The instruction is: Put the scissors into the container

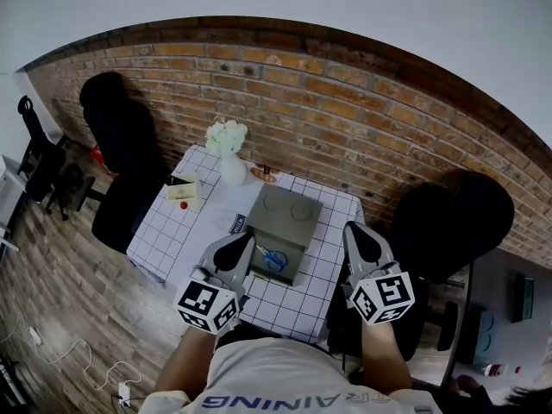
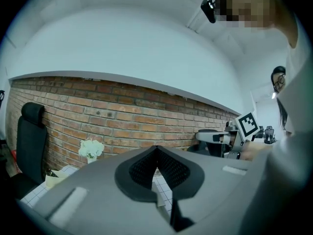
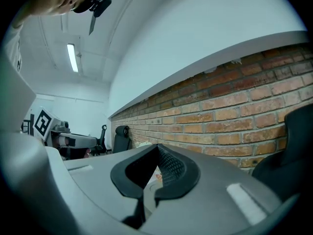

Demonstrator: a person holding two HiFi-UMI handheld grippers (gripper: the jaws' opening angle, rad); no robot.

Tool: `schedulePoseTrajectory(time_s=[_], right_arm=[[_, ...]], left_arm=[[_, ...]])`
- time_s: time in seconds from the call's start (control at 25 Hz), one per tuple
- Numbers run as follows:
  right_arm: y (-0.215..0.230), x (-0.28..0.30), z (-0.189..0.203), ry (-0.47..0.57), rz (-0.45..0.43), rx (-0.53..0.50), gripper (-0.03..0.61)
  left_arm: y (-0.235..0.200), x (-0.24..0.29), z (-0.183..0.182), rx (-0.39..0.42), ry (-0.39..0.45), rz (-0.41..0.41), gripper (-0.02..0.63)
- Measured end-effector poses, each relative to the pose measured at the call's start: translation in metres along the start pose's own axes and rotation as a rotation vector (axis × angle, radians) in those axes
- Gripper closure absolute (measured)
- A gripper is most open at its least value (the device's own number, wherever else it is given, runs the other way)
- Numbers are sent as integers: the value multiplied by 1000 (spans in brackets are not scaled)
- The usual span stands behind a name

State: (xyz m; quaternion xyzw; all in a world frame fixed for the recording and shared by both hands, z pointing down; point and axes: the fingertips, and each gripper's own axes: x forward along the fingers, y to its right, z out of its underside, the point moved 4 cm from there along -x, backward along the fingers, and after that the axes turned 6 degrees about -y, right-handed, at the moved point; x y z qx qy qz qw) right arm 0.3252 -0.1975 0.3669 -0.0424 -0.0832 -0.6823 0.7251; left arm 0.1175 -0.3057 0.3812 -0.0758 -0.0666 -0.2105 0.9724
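As scissors (image 1: 274,260) lie in container (image 1: 289,210), left gripper (image 1: 244,239) near, right gripper (image 1: 355,229) apart, jaws closed

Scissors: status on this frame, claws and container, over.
Shut and empty: left claw, right claw. Blue scissors appear to lie in the near part of the container, right beside left claw. No obstruction seen.

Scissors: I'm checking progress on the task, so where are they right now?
In the head view, the scissors lie at the near end of the grey container, just to the right of the left tongs.
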Motion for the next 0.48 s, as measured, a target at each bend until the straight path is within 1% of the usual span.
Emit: schedulePoseTrajectory(time_s=[0.2,0.48], right_arm=[[-2,3,5,6,-8,5,566],[-3,4,11,-12,-11,9,566]], left_arm=[[0,-3,0,5,-7,-4,614],[1,-7,2,0,-11,-12,614]])
